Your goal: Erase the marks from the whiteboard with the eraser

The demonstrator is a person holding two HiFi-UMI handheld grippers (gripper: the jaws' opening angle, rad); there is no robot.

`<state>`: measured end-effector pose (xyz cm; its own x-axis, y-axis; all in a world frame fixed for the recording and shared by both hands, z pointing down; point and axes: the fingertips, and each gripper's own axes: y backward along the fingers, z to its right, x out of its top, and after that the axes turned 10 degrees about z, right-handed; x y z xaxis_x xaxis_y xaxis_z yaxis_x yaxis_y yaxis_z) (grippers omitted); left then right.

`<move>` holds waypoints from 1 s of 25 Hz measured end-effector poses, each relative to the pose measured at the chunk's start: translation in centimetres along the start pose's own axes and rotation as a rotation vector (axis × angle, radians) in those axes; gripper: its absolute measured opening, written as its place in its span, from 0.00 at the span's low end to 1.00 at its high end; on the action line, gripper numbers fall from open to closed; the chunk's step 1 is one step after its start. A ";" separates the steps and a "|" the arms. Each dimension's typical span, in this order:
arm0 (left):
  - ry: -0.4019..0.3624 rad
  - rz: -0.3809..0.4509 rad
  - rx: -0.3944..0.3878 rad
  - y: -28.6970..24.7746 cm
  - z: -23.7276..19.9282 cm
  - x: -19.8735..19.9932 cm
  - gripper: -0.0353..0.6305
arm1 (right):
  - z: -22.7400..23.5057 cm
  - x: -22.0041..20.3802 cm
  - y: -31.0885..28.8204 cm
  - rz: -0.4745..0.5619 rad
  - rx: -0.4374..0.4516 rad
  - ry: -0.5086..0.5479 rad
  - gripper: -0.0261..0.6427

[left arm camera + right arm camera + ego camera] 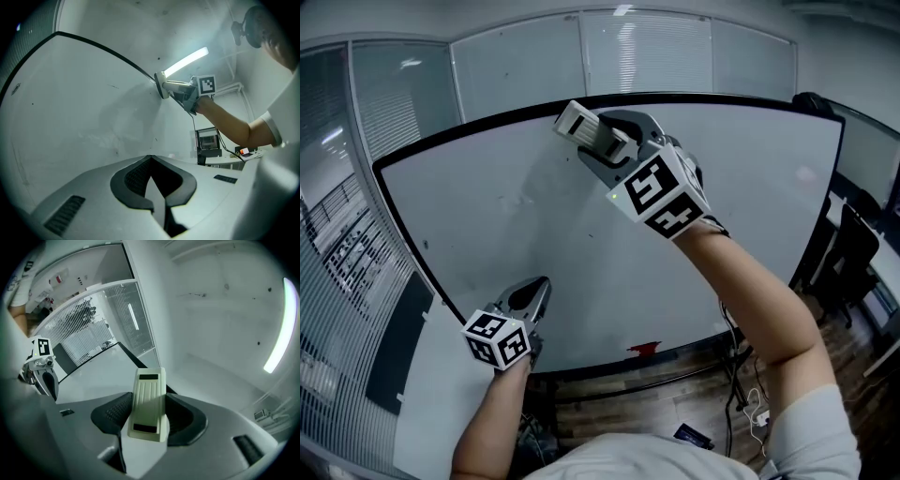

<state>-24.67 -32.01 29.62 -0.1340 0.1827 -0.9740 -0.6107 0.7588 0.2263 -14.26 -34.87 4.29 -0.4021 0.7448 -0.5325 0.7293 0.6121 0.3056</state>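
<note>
Glass partitions and a pale ceiling ring a large whiteboard [581, 253] in a black frame, which fills most of the head view. Its surface is nearly clean. Only faint grey marks [523, 199] show left of centre, with a few small specks nearer the left edge. A small red thing [644, 350] sits on the ledge at the bottom.

The right tool [605, 142] is raised to the board's top edge and is clenched on the eraser [581, 125]. The right gripper view shows the cream block seated between the two dark pads, with about half its length sticking out beyond them. Its long axis runs along the tool's own line, up and to the left, and its far end sits at the top frame. It seems to meet the board there, though contact cannot be told for sure.

The left tool [534, 295] hangs low, near the bottom left of the board. Its jaws are pressed together with nothing between them, so it takes no part in the wiping.

The faint marks lie below and to the left of the eraser, roughly between the two tools. Although the left tool is about as near to them, only the right one carries the eraser. The next stroke would likely be a sweep down and leftward from the top edge, with the eraser's face kept flat on the board.
</note>
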 end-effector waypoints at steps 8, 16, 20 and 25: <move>-0.002 0.013 0.017 0.3 -1.5 0.5 0.06 | -0.3 -0.4 -1.5 -0.006 0.009 0.000 0.38; -0.007 0.012 0.043 1.1 -3.2 0.0 0.06 | -5.7 -0.5 -2.6 0.018 0.088 -0.014 0.38; 0.002 0.013 0.065 1.8 -4.1 -0.1 0.06 | -11.2 -2.0 -2.8 0.014 0.153 0.021 0.38; 0.002 0.015 0.089 3.2 -5.9 0.2 0.06 | -18.3 -3.2 -3.9 0.005 0.246 -0.009 0.38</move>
<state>-31.27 -33.24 30.08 -0.1438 0.1934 -0.9705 -0.5366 0.8088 0.2406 -25.93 -34.80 19.24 -0.3942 0.7445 -0.5388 0.8444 0.5249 0.1075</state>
